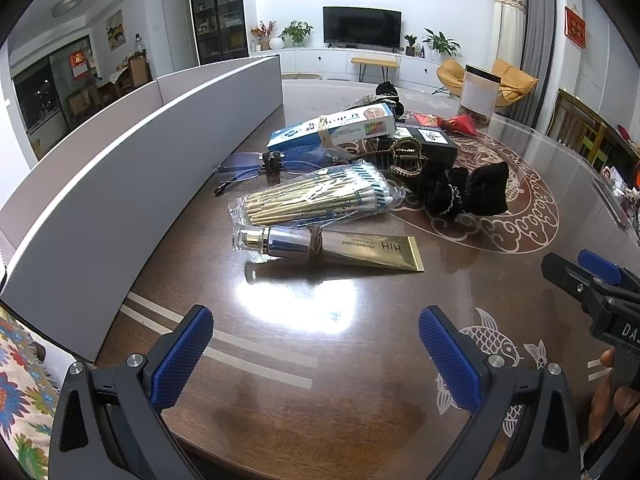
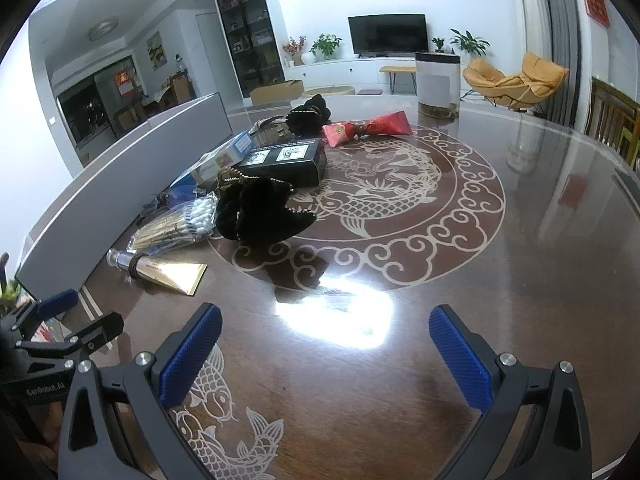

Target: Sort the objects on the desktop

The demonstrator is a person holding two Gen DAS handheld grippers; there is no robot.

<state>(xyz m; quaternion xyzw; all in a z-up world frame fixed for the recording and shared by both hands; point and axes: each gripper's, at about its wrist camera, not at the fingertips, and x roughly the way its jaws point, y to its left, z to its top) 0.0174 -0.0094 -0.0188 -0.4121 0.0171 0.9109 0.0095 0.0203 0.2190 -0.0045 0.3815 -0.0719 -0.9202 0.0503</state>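
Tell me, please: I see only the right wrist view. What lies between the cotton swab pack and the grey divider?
Observer: A pair of rimless glasses lying flat, with a dark clip at the bridge.
Operator: Is the blue box bound with something?
Observer: Yes, a rubber band goes around the blue box.
Operator: Is the left gripper free?
Observer: Yes, the left gripper is open, with nothing between its pads.
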